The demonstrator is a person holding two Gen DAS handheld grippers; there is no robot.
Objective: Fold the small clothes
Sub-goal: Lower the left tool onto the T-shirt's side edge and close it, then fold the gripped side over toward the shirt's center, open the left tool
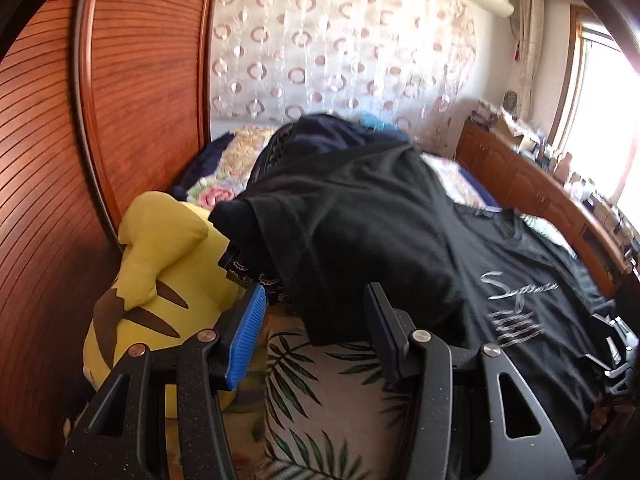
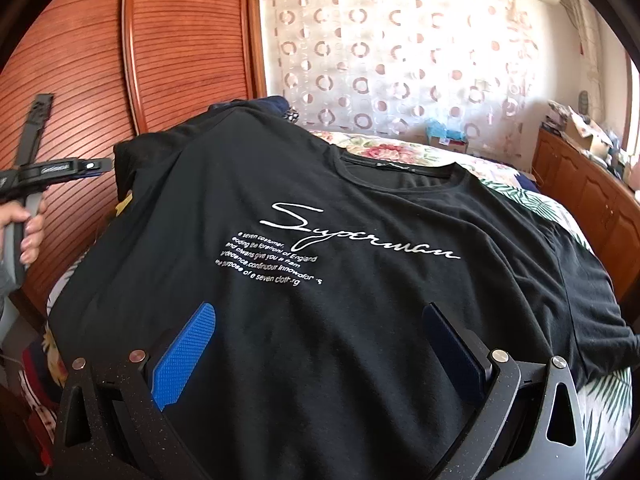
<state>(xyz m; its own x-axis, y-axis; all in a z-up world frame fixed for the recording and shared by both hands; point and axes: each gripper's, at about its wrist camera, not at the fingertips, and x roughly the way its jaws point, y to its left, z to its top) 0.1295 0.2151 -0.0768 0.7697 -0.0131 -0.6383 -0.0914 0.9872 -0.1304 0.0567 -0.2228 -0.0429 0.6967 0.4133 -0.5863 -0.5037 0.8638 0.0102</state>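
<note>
Item: black T-shirt (image 2: pixel 320 240), white script print, lying face up across the bed (image 1: pixel 296 364), collar toward the far end; its left sleeve (image 1: pixel 320 240) is draped over a heap of dark clothes (image 1: pixel 332 132) near the bed's left edge, the sleeve's lower corner hanging just above the leaf-print cover. Left gripper (image 1: pixel 316 332): jaws part open with the sleeve corner just ahead of them, pads not pressing on cloth; nothing held. Right gripper (image 2: pixel 320 344): jaws wide, hovering low over the shirt's hem at the near edge of the bed, empty; whether the pads touch the fabric cannot be told. Adjacent: yellow plush toy (image 1: pixel 160 280) at the left edge, against the wooden wardrobe (image 1: pixel 132 80). Risks, as judged: the left pads may close short of the sleeve corner and miss it, or pinch the patterned garment (image 1: pixel 256 276) beneath along with it; pulling the sleeve off the heap could drag the shirt askew and crease the front before any fold.
</note>
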